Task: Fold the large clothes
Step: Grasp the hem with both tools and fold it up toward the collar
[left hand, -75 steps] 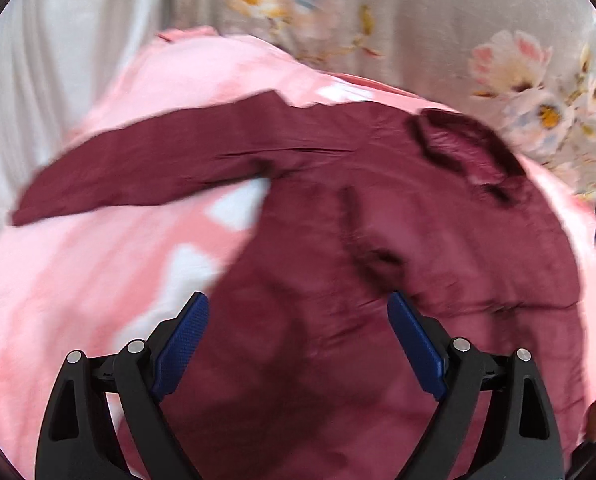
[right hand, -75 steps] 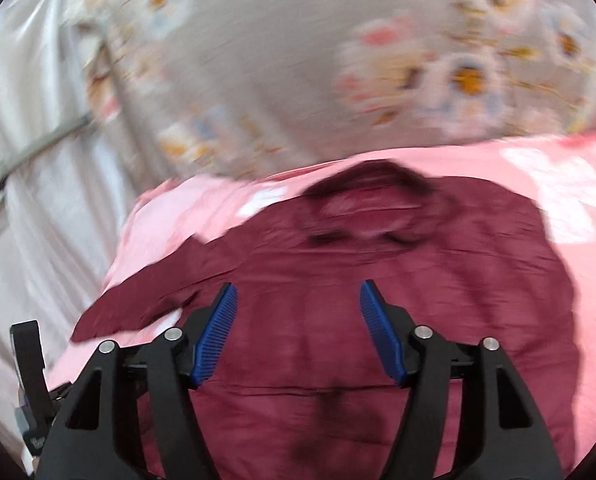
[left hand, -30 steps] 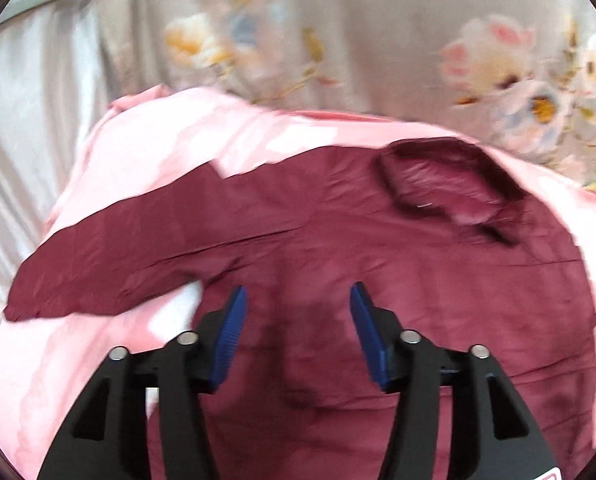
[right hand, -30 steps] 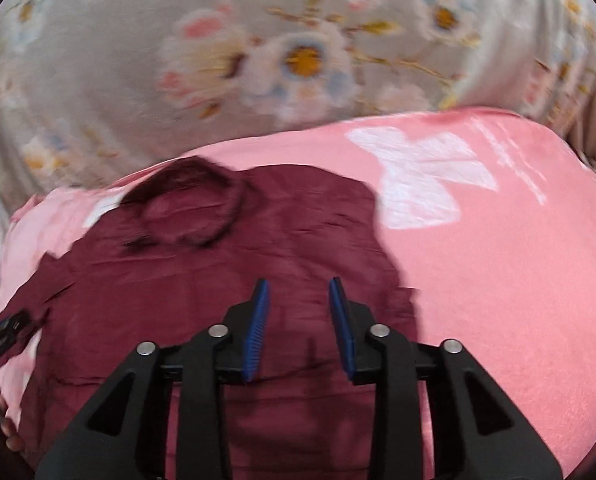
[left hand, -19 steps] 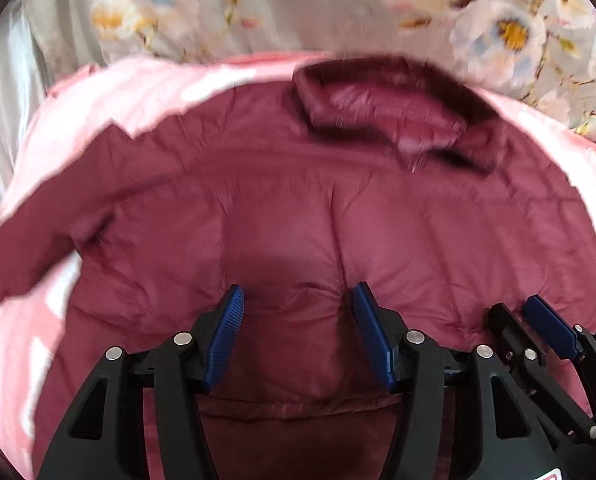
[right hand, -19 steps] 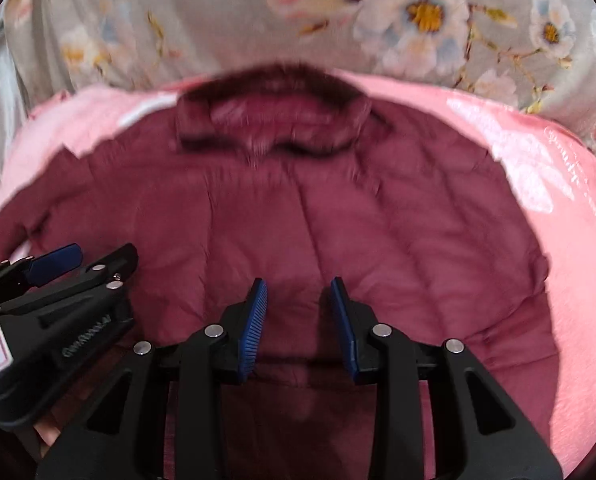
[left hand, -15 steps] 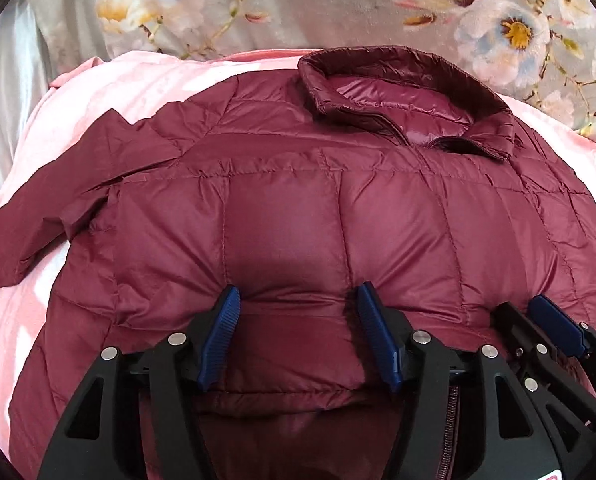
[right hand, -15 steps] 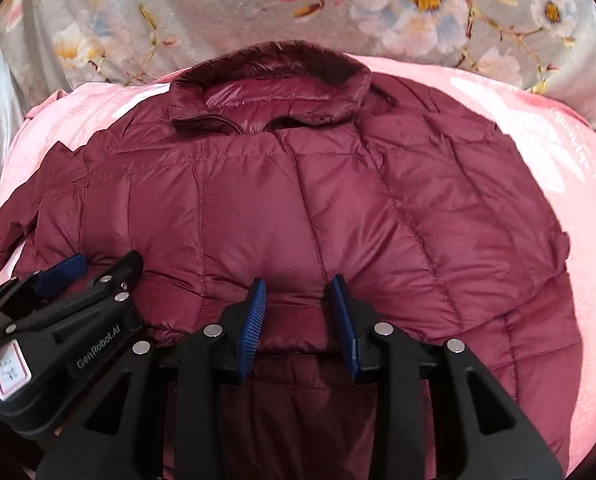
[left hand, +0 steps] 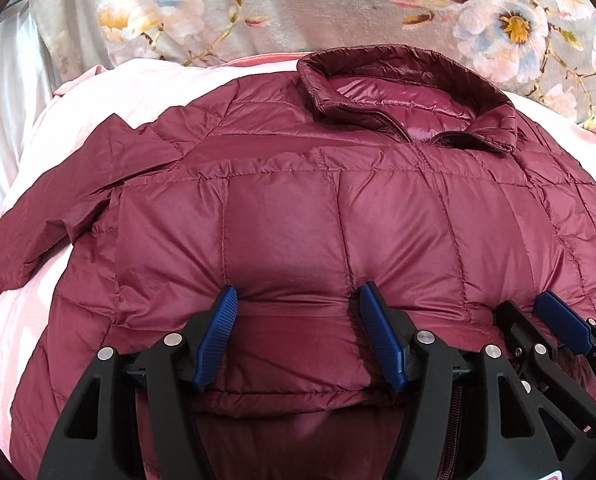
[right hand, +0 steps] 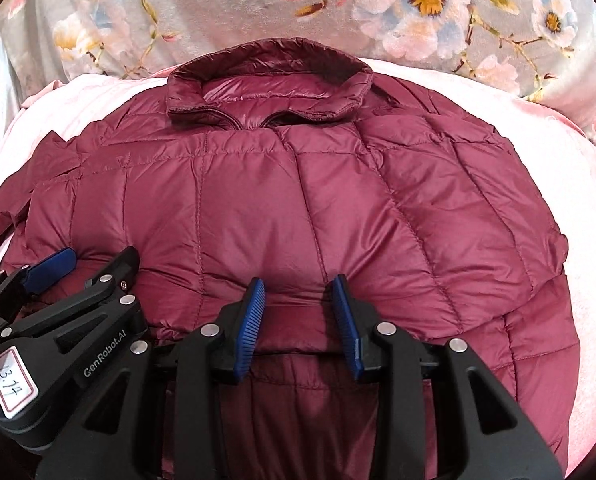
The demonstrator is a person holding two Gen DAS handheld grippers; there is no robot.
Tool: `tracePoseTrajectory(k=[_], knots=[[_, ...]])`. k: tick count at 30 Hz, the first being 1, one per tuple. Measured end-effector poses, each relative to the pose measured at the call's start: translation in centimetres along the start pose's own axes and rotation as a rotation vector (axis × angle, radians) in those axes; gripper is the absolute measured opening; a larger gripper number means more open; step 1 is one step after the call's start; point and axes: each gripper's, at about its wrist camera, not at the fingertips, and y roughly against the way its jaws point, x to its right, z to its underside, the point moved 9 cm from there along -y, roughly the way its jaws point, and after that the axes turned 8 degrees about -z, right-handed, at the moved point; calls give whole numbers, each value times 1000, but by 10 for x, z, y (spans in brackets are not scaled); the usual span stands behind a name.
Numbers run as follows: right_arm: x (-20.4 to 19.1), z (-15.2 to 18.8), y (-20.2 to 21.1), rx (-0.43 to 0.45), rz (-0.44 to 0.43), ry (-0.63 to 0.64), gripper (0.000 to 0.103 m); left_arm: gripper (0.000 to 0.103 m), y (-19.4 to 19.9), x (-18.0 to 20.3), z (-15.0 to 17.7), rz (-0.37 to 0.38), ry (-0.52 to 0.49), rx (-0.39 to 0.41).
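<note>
A maroon quilted down jacket (left hand: 282, 216) (right hand: 258, 208) lies front up on a pink blanket (left hand: 38, 312), collar (left hand: 409, 92) at the far end. Its left sleeve (left hand: 58, 208) stretches out to the left. My left gripper (left hand: 294, 296) is down on the near hem, jaws open, fingertips dug into the padding with a puffy panel between them. Just to its right, my right gripper (right hand: 298, 282) is also on the hem, open only a narrow gap, with fabric bulging between its pads. Each gripper shows in the other's view (left hand: 525, 304) (right hand: 94, 258). Below the hem, lining and a zipper show.
A grey floral fabric (right hand: 218, 12) rises behind the collar. White cloth (left hand: 2, 100) hangs at the far left. The pink blanket (right hand: 577, 200) extends past the jacket on the right side.
Both grippers came down from above the jacket and now sit side by side on its near hem. The view has sharpened. Over the last half second they stay put; the left jaws stand slightly wider.
</note>
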Motion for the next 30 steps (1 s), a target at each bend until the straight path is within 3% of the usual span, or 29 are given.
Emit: tracePoseTrajectory(k=[10,13,15,17,21,22,24,27,30], knots=[[0,1,0,-1,-2,-3,36,68,-2,-1,0,-16,4,-2],[1,1,0,-1,-18,-14,37,72,-2,-4,-1,18,34,-8],[1,0,0,0,-54,-30,39,73,1,-10,-4,82,83,-5],[3,-1,2,5,-80,-43,43,73,7,-27,-3,88,121,-9],[0,3,34,43,-1,4,46,74,24,-109,3,66,222,-21],[-4,5,47,62,-3,12,51,74,25,-136,6,52,256,-26],[-13,13,66,82,-21,18,60,75,21,-202,15,-19,334,-42],[-28,31,84,81,-25,53,61,74,7,-306,37,-154,459,-84],[-37,48,91,70,-31,62,61,74,-7,-384,60,-220,596,-143]])
